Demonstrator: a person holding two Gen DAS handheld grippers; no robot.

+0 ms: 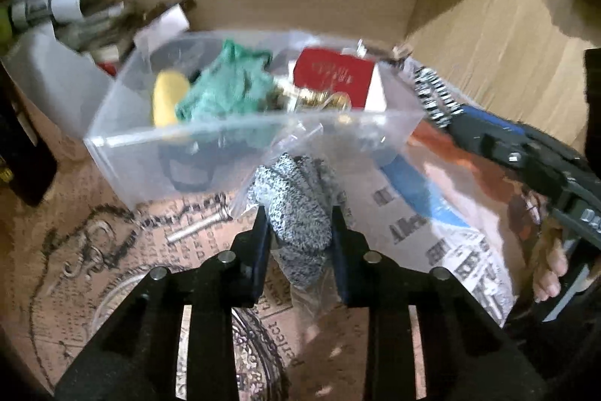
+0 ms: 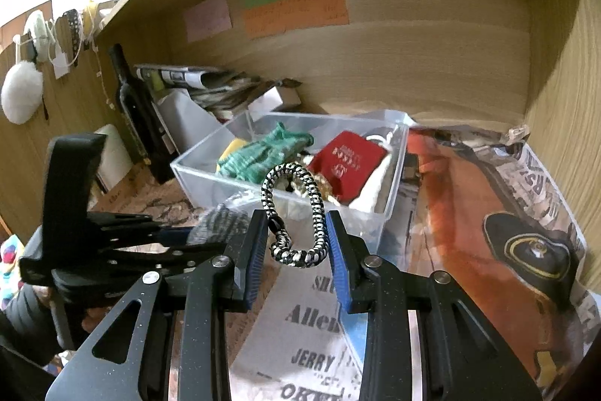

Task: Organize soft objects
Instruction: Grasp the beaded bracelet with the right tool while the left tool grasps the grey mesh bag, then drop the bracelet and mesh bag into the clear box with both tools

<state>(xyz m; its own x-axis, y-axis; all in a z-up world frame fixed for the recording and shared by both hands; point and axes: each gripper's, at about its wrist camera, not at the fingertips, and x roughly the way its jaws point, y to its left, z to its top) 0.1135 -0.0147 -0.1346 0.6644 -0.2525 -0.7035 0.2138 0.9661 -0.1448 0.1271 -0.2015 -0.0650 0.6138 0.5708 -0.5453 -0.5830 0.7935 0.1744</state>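
A grey speckled knit cloth in a clear bag (image 1: 300, 213) sat clamped between the left gripper (image 1: 300, 226) fingers, just short of the clear plastic bin (image 1: 124, 141) ahead. The right gripper (image 2: 296, 235) fingers pinched a black-and-white braided cord loop (image 2: 300, 213), also just before the bin. A green knit cloth (image 1: 229, 89) and red pouch (image 1: 334, 74) already lay inside. Judged mid-delivery; next, each load likely needs carrying over the rim and letting go.

My left gripper (image 1: 300, 228) is matt black plastic with ribbed blue pads, pinching speckled grey knit cloth (image 1: 296, 213) in glossy clear film. My right gripper (image 2: 296, 232) clamps a braided black-and-white cord loop (image 2: 313, 190). The bin (image 2: 210, 175) is smooth translucent plastic on printed newspaper (image 2: 300, 333); the walls (image 2: 413, 55) are matt wood grain.
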